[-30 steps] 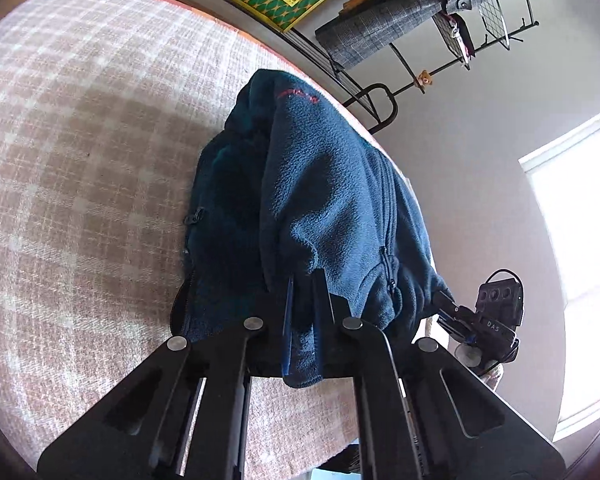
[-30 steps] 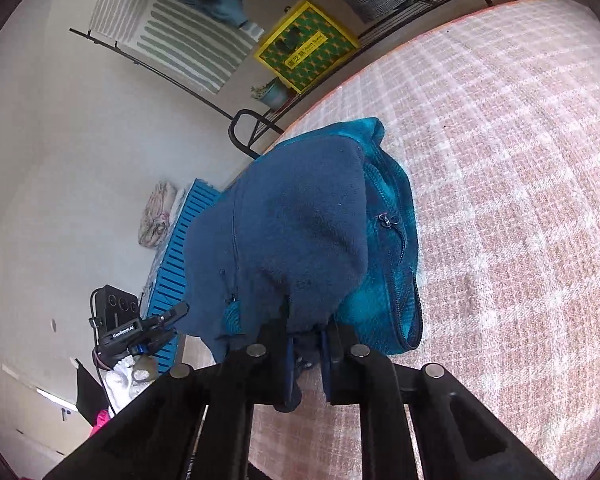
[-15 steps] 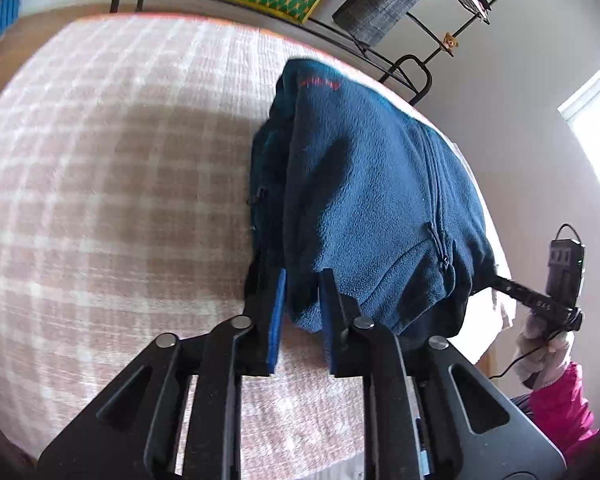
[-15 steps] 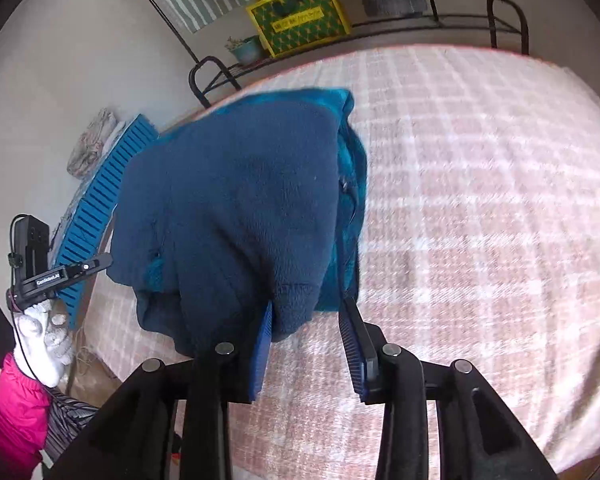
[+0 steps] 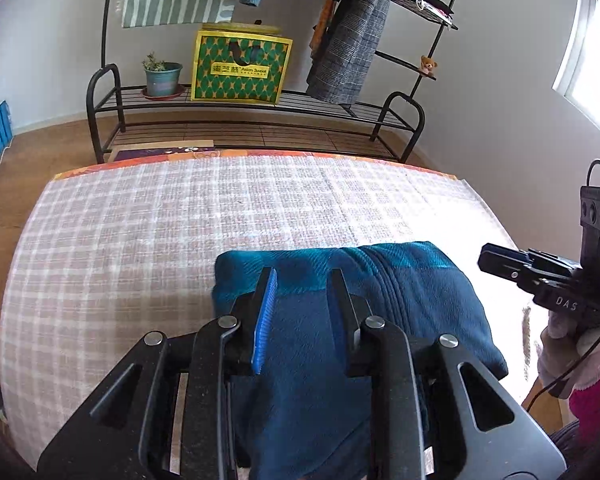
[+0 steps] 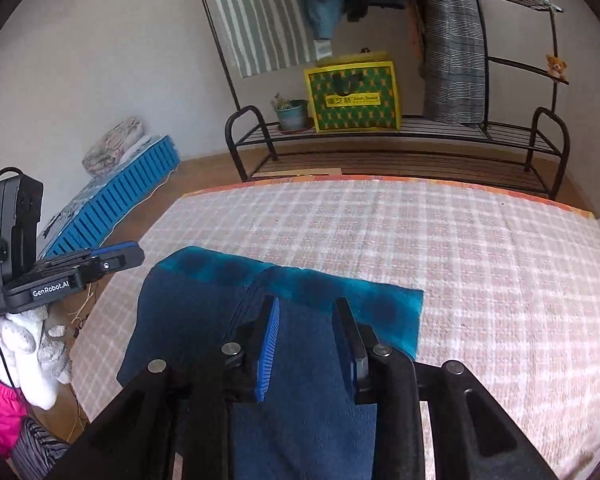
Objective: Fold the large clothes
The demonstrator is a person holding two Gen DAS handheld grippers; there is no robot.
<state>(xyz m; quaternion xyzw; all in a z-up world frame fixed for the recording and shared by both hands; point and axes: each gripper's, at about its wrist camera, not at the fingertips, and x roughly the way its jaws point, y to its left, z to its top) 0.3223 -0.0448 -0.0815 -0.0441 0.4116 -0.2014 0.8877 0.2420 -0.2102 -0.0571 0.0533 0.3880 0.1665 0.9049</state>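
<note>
A dark blue fleece jacket [image 5: 404, 300] lies folded in a compact bundle near the front edge of the checked pink tablecloth [image 5: 148, 232]; it also shows in the right wrist view [image 6: 196, 320]. My left gripper [image 5: 302, 280] hovers over the fleece, jaws open, holding nothing. My right gripper [image 6: 306, 308] is likewise open above the fleece, empty. Each gripper appears in the other's view, the right one [image 5: 540, 280] to the right of the bundle and the left one [image 6: 64, 272] to its left.
Behind the table stands a black metal rack [image 5: 252, 112] with a green and yellow bag [image 5: 240, 68], a potted plant [image 5: 162, 76] and hanging clothes [image 5: 352, 40]. A blue slatted crate [image 6: 116, 204] sits on the floor at the left.
Both grippers have let go of the fleece and opened. They have swung up and level, now looking across the table toward the rack, with the folded fleece lying flat beneath them.
</note>
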